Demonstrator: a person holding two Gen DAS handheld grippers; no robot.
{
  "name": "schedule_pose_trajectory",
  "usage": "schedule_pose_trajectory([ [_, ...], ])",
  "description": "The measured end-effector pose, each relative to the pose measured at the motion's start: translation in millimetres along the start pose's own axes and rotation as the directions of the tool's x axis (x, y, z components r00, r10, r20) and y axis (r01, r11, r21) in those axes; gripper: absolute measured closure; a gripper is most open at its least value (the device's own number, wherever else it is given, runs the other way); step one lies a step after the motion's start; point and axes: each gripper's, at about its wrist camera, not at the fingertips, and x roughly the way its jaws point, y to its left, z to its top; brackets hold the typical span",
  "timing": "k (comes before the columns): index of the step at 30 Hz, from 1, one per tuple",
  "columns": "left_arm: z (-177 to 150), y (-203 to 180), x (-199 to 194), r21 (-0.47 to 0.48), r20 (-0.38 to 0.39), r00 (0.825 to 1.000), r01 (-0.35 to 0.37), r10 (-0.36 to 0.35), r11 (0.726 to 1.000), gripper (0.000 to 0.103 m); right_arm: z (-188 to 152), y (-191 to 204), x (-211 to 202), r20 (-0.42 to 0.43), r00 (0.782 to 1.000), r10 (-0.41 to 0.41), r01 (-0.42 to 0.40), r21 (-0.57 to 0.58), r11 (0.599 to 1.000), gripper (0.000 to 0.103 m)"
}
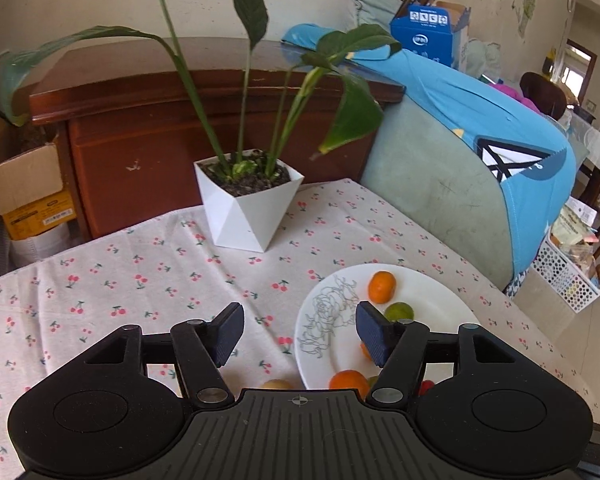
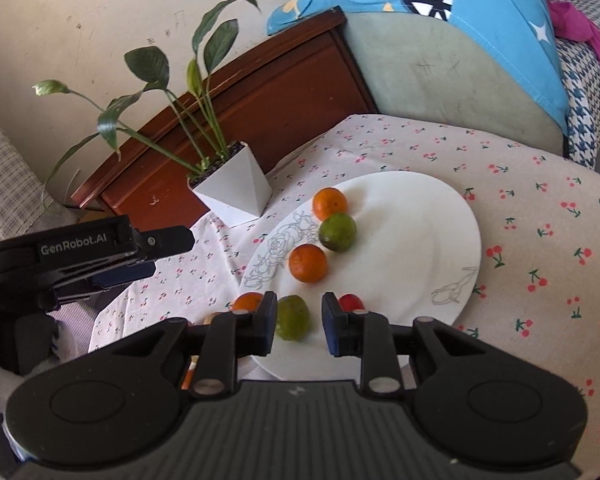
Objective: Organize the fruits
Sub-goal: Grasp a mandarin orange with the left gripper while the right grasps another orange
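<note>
Several small round fruits, orange (image 2: 307,263) and green (image 2: 337,232), sit in a loose line on the white round plate (image 2: 420,216) with a drawn flower, and a small red fruit (image 2: 350,302) lies near its rim. The right hand-held gripper (image 2: 299,326) hovers with a narrow gap, gripping nothing. The left hand-held gripper (image 1: 300,334) stands spread and empty above the cherry-print tablecloth (image 1: 140,276) on the table. A careless nudge could roll fruit off the plate, or tip the white faceted plant pot (image 1: 246,200).
</note>
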Motion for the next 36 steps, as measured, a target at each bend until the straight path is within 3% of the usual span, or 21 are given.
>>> schedule_pose_trajectory([
  [7,-1.2,31.9,-16.0,-0.050,0.003,0.998,-0.069,0.069,0.996,0.041,-11.8,21.4,6.6,-0.050,0.996,0.077,-0.081,-0.073,0.994,0.076],
  [14,-13.6,55.2,-25.9,-0.092,-0.015,0.996,-0.094,0.093,0.991,0.041,-30.3,41.9,18.3,-0.127,0.984,0.129,-0.146,-0.135,0.980,0.076],
  [24,-32.7,76.9,-19.9,-0.094,-0.038,0.992,-0.127,0.124,0.987,0.041,-48.6,62.4,35.6,-0.179,0.977,0.117,-0.155,-0.216,0.964,0.068],
  [36,-49.4,74.3,1.5,-0.081,-0.034,0.997,-0.070,0.067,0.994,0.044,-56.8,71.3,45.1,-0.172,0.982,0.074,-0.123,-0.294,0.948,0.068],
])
